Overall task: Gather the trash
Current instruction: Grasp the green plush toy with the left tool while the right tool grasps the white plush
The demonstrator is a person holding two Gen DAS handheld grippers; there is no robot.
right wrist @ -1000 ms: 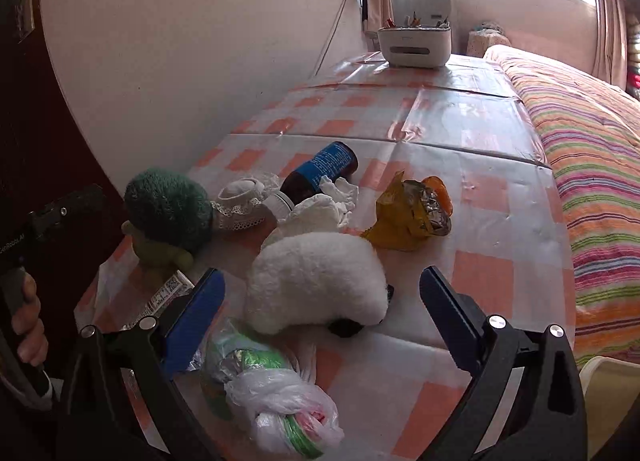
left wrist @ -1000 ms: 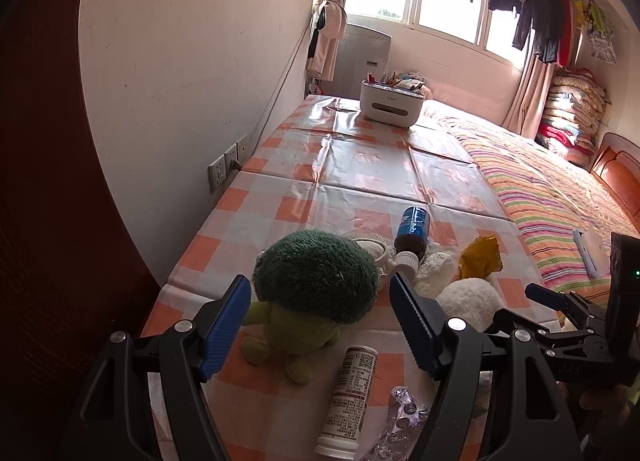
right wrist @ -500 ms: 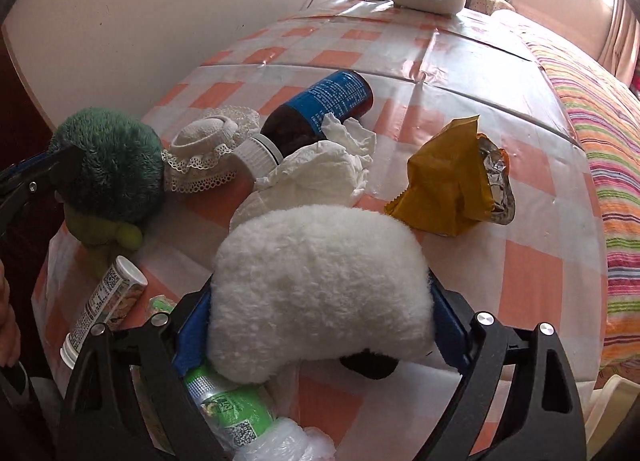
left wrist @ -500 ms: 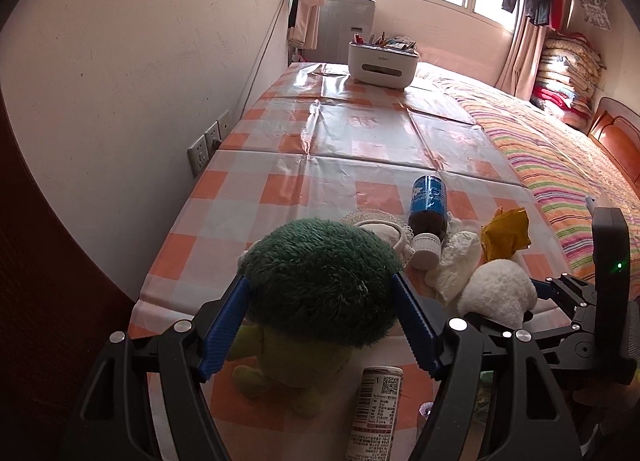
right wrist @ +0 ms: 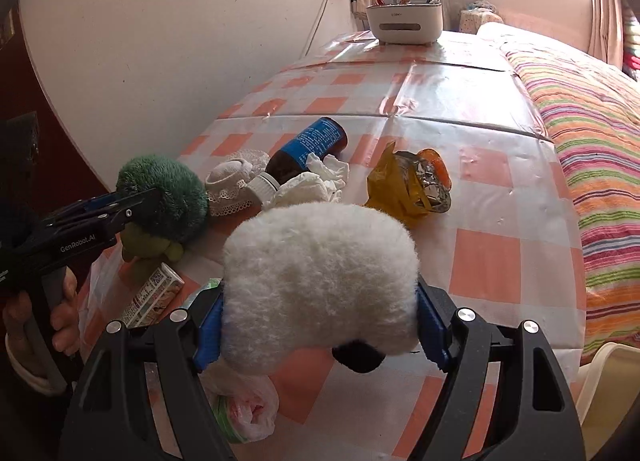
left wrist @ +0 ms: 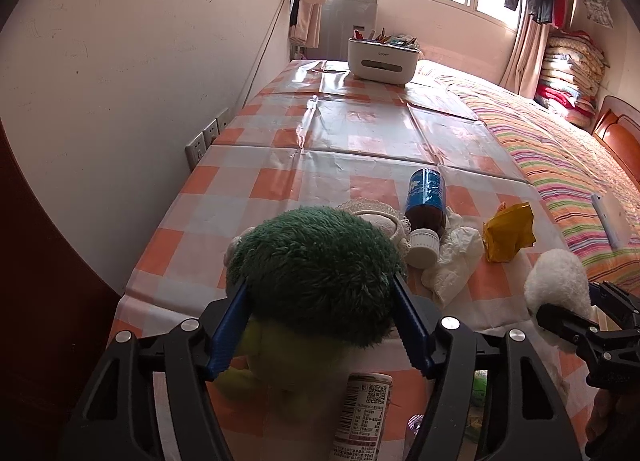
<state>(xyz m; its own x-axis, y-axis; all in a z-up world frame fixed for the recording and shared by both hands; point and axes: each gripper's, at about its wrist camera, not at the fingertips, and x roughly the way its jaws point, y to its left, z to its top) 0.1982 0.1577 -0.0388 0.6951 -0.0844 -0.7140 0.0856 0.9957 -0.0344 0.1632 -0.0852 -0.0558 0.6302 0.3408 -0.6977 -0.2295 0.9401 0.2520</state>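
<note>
Each claw grips a soft toy, and the trash lies past them. The left claw has just been closing and its blue pads press the green toy; the right claw has likewise been closing and clamps the white toy. On the desk the bottle lies with its cap toward the claws, touching the tissue; the yellow wrapper sits nearer the right claw. A tube lies beneath the left claw, a bag beneath the right.

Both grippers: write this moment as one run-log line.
left gripper: closing on green plush | right gripper: closing on white plush
</note>
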